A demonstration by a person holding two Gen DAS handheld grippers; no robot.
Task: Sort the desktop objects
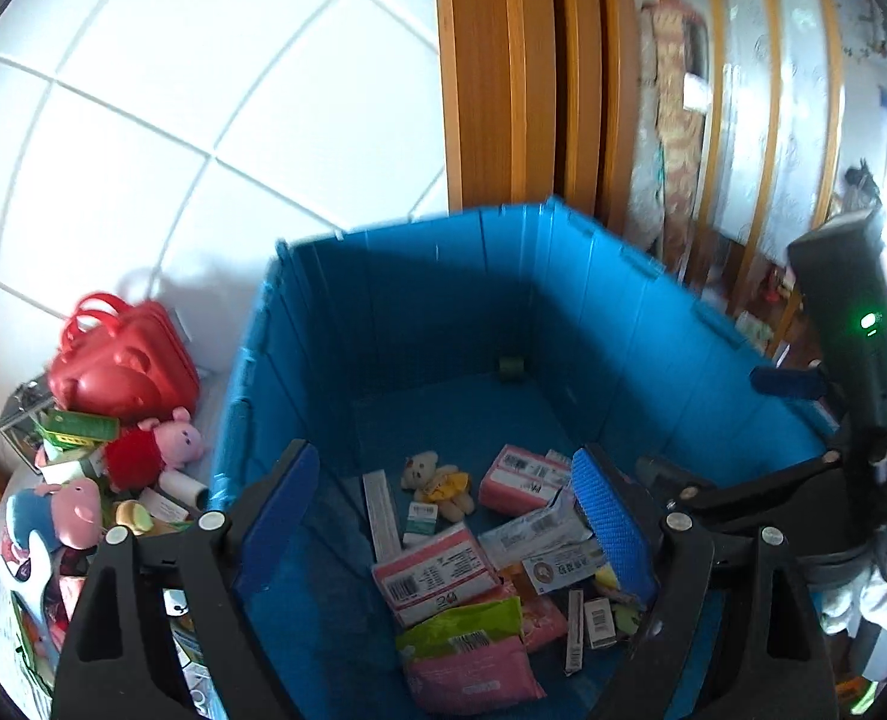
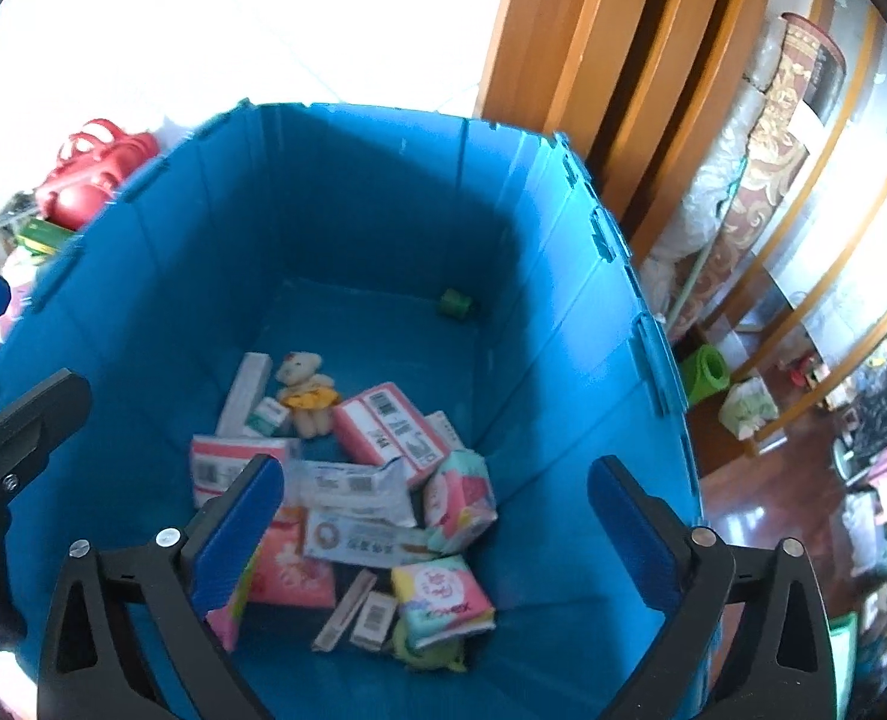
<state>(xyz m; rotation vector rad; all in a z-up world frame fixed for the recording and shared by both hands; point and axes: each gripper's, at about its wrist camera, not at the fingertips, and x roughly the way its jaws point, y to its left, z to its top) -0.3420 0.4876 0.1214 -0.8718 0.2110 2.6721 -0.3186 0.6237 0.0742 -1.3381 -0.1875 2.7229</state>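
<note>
We hold the left gripper (image 1: 443, 516) over the blue crate (image 1: 419, 312) with its blue-padded fingers (image 1: 608, 516) spread wide and nothing between them. Our right gripper (image 2: 437, 510) hangs above the same crate, its fingers just as far apart and gripping nothing. Below both, on the crate floor, lies a loose heap of pink and white packets (image 2: 383, 426), a small teddy bear in a yellow dress (image 2: 308, 387) beside a long white box (image 2: 242, 390), and a little green roll (image 2: 456, 302) alone in the far corner. Outside the crate to our left, a red toy case (image 1: 122, 360) and plush pigs (image 1: 167, 447) crowd the tabletop. White wall tiles (image 1: 143, 90) and a wooden door frame (image 1: 503, 72) stand behind
</note>
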